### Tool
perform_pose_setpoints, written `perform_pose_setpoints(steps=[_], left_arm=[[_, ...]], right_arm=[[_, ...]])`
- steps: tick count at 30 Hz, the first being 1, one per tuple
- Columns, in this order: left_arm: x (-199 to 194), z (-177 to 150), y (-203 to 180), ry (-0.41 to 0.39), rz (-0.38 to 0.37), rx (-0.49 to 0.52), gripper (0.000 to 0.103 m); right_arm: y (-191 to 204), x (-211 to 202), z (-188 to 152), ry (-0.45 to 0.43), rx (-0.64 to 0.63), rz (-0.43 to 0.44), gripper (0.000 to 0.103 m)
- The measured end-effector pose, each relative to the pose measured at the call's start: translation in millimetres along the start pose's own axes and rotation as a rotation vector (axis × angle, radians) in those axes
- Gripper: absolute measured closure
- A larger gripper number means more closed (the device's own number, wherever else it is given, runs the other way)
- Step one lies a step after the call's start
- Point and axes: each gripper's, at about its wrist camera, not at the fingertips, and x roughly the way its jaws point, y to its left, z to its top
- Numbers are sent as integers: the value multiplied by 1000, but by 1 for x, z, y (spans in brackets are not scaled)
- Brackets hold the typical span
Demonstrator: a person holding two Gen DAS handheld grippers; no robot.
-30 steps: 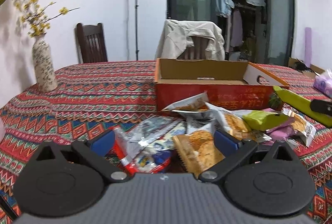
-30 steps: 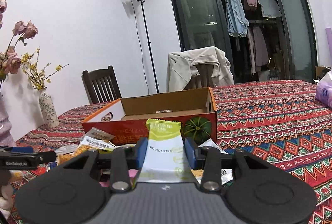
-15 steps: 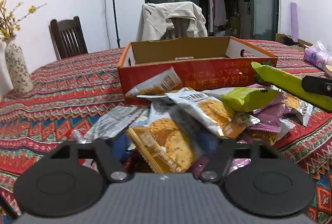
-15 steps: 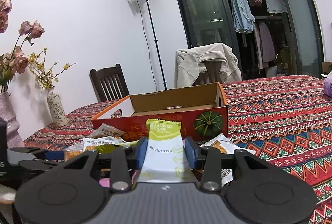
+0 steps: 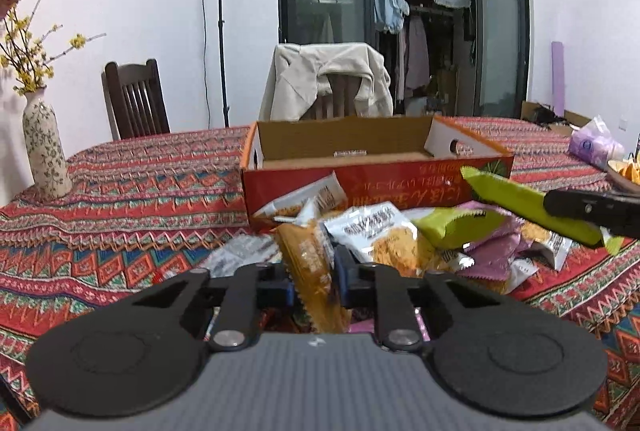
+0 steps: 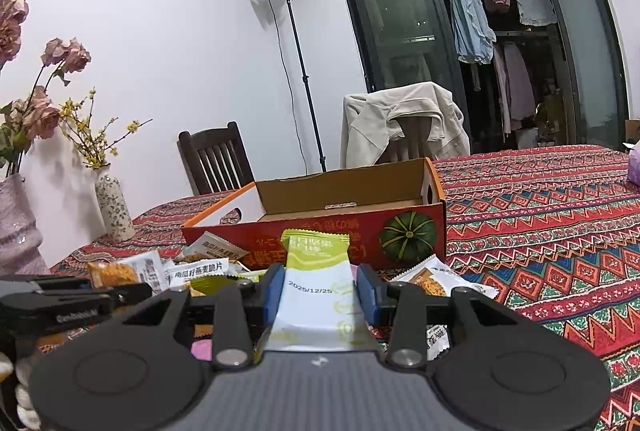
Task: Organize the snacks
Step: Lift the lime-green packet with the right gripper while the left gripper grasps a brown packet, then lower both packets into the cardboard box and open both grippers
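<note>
My left gripper is shut on an orange snack packet, held just above the pile of snack packets on the table. My right gripper is shut on a green and white snack packet; it also shows in the left wrist view at the right. An open red cardboard box with a bare brown floor stands behind the pile; it also shows in the right wrist view.
The table wears a red patterned cloth. A flowered vase stands at the left, a purple tissue pack and a bowl at the right. Two chairs stand behind the table. A pink vase is near left.
My left gripper has closed on the orange packet and lifted it from the pile. My right gripper keeps its green and white packet and has shifted slightly.
</note>
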Motion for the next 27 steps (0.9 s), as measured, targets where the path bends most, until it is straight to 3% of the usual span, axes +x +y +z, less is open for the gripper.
perform_pose_setpoints(steps=[4,16,27], left_arm=[[-7,6,2,-33,2,-4,90],[-9,28,2,-112,-4,10,91],[31,92,-9,-164,-7,-2,91]], right_arm=[[3,-3,2,-11,-11,-1,64],[10,2,19,-47,-49,-14,64],[19,34,72,-110,-114,-63,64]])
